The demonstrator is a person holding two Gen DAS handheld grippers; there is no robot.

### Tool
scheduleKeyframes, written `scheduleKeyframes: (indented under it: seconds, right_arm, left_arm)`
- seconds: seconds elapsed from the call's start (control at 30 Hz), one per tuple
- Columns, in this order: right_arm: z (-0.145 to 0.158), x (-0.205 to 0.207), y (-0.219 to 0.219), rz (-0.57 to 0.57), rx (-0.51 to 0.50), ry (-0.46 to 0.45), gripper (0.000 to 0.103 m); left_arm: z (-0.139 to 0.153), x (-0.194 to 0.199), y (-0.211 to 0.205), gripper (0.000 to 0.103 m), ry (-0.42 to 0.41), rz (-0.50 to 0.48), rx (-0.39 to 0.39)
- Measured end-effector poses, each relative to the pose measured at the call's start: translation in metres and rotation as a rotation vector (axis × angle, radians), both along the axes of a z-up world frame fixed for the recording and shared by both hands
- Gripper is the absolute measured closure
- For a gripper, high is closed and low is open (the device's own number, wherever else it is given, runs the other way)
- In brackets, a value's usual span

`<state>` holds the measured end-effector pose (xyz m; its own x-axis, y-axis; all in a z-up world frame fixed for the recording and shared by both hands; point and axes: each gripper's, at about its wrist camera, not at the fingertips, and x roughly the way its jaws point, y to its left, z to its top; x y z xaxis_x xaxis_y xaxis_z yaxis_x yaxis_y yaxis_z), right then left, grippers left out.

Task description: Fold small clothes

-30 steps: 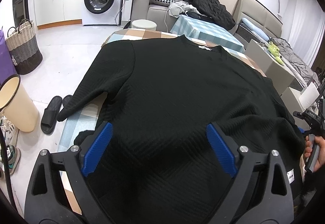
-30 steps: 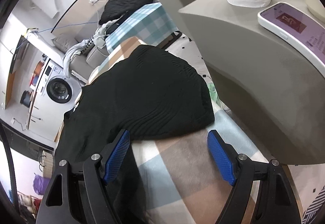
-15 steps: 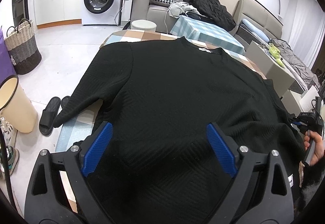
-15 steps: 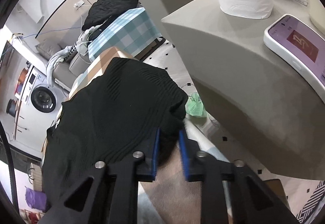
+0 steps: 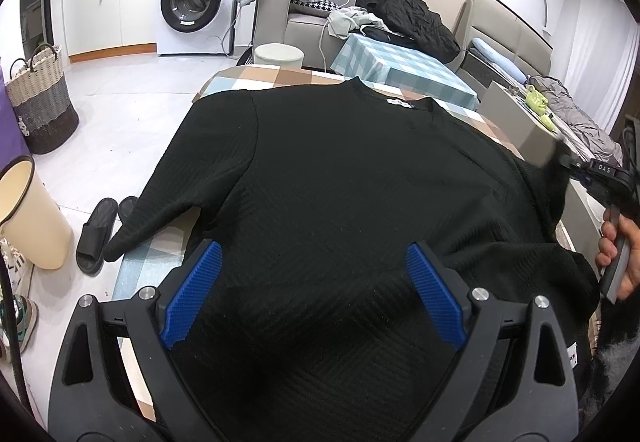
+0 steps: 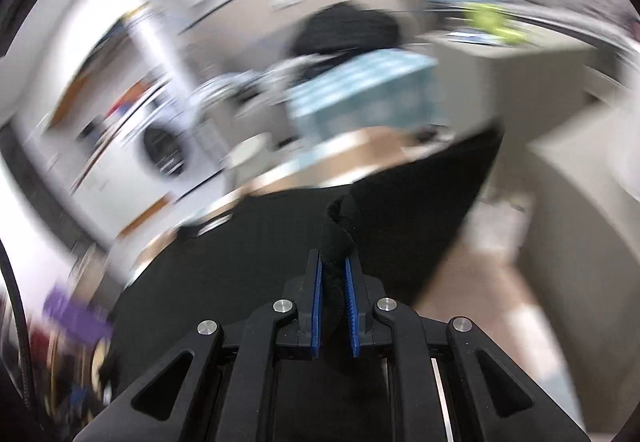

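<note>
A black textured sweater (image 5: pixel 340 181) lies spread flat on a checked table (image 5: pixel 280 75), collar at the far end. Its left sleeve (image 5: pixel 160 213) hangs over the table's left edge. My left gripper (image 5: pixel 316 282) is open, its blue pads wide apart just above the sweater's hem. My right gripper (image 6: pixel 334 282) is shut on the sweater's right sleeve (image 6: pixel 340 234) and holds it lifted; this view is motion-blurred. The right gripper also shows at the right edge of the left wrist view (image 5: pixel 600 181), lifting that sleeve (image 5: pixel 552 177).
A cream bin (image 5: pixel 28 213) and black slippers (image 5: pixel 100 234) sit on the floor to the left. A woven basket (image 5: pixel 40 101) and a washing machine (image 5: pixel 196 1) stand further back. A checked side table (image 5: pixel 400 65) and a sofa with clothes (image 5: pixel 408 17) lie beyond.
My right gripper closed on the sweater's right sleeve and has lifted it up, moving fast. My left gripper stays open over the hem.
</note>
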<state>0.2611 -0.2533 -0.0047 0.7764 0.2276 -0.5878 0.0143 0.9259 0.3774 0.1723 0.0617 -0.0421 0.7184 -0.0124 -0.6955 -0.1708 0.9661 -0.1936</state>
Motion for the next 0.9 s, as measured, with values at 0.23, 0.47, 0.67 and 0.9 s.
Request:
scheduleKeyframes:
  seconds: [0.23, 0.47, 0.67, 0.9]
  right_arm:
    - [-0.021, 0.008, 0.074, 0.295, -0.062, 0.116, 0.065]
    - [-0.062, 0.017, 0.058, 0.184, -0.021, 0.283, 0.065]
    - [-0.071, 0.021, 0.066, 0.172, -0.022, 0.316, 0.063]
    - [-0.048, -0.008, 0.063, 0.173, 0.018, 0.230, 0.053]
  left_arm:
    - [0.000, -0.002, 0.003, 0.010, 0.004, 0.014, 0.004]
    - [-0.003, -0.005, 0.017, 0.010, 0.013, 0.063, -0.013]
    - [-0.007, -0.019, 0.050, 0.010, 0.016, 0.166, -0.064]
    - [-0.019, -0.040, 0.112, 0.034, 0.015, 0.279, -0.262]
